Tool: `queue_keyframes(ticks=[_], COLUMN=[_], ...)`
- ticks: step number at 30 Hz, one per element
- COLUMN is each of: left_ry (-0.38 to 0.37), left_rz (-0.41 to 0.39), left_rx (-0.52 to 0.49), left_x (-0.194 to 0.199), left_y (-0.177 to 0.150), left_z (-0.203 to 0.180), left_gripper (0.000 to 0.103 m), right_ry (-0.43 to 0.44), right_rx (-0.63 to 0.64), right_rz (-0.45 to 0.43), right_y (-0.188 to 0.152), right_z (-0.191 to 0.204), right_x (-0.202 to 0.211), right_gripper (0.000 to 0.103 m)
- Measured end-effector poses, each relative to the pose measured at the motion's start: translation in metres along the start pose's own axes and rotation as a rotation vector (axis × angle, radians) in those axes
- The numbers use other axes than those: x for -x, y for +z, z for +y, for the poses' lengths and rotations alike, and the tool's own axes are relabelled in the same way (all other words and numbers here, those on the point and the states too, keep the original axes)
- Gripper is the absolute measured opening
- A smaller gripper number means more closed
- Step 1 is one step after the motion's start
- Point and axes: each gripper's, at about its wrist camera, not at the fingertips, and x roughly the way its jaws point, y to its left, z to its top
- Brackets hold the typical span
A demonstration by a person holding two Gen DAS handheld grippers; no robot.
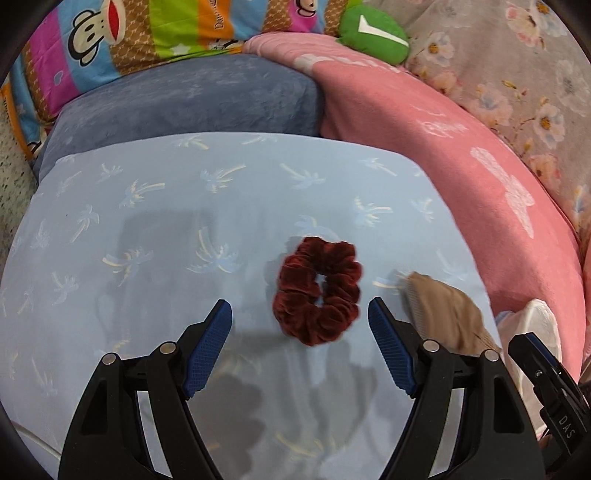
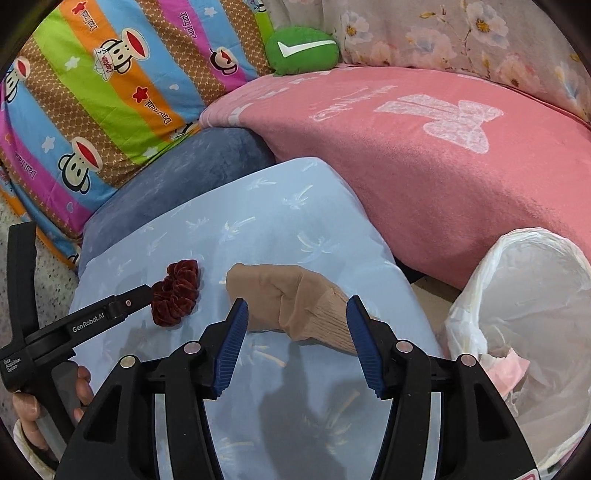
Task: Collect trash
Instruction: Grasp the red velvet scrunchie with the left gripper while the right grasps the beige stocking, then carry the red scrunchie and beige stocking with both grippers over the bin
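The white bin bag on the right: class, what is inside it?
Through the open top of the bin bag, something pink and white lies low against the near side. Crinkled plastic and the right gripper hide the rest of the inside.

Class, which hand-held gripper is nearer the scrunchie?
Left. The left hand-held gripper is open right before the scrunchie; the right hand-held gripper is beside it, facing the sock.

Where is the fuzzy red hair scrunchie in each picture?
Left wrist view: the dark red scrunchie lies right of centre on the light blue palm-print cloth, ahead of the open jaws.
Right wrist view: the scrunchie is at lower left, beside the tan sock.
Shared landmark: the green check-mark cushion at the top.
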Motion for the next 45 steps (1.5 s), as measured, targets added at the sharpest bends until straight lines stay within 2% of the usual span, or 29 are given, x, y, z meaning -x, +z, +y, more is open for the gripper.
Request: queue_keyframes(ticks=[9,13,14,15,17,19,20,21,23,31,45], left_ry=[0.0,-0.001,-0.003,-0.009,-0.03,-0.04,-0.044,-0.044,-0.052,-0.074,-0.126], left_rz=[0.043,0.035,0.034,0.035,0.047,0.051,0.05,0.051,0.051,0.033,-0.05], left_rx=[0.048,0.038,0.028,0.017,0.001,-0.003,-0.007,-0.01,-0.013,-0.041,-0.126], left_x=[-0.03,-0.032,-0.032,-0.032,-0.033,-0.032,-0.031,-0.031,-0.028,-0.004,0.05], left_y=[0.004,0.002,0.002,0.002,0.001,0.0,-0.001,-0.001,-0.004,-0.015,-0.03], left_z=[0.013,0.014,0.013,0.012,0.009,0.006,0.006,0.004,0.003,-0.012,-0.056], left_gripper=[0.072,0.057,0.048,0.042,0.025,0.021,0.019,0.019,0.017,0.016,0.016], right_ry=[-0.041,-0.032,-0.033,-0.039,-0.041,-0.031,-0.024,-0.019,-0.004,0.033,0.036], right_rx=[-0.002,-0.016,-0.018,-0.012,0.003,0.002,-0.003,-0.007,-0.016,-0.024,-0.029], right_rz=[0.059,0.108,0.102,0.097,0.102,0.11,0.117,0.123,0.128,0.098,-0.051], right_y=[0.004,-0.002,-0.003,-0.004,-0.006,-0.008,-0.009,-0.01,-0.014,-0.027,-0.026], right_z=[-0.002,-0.006,-0.005,-0.004,-0.001,-0.001,-0.001,-0.001,-0.001,0.002,-0.012], right_x=[-0.047,-0.063,-0.064,-0.064,-0.064,-0.065,-0.065,-0.064,-0.061,-0.028,0.068], right_gripper=[0.057,0.055,0.055,0.052,0.041,0.022,0.017,0.009,0.007,0.006,0.006])
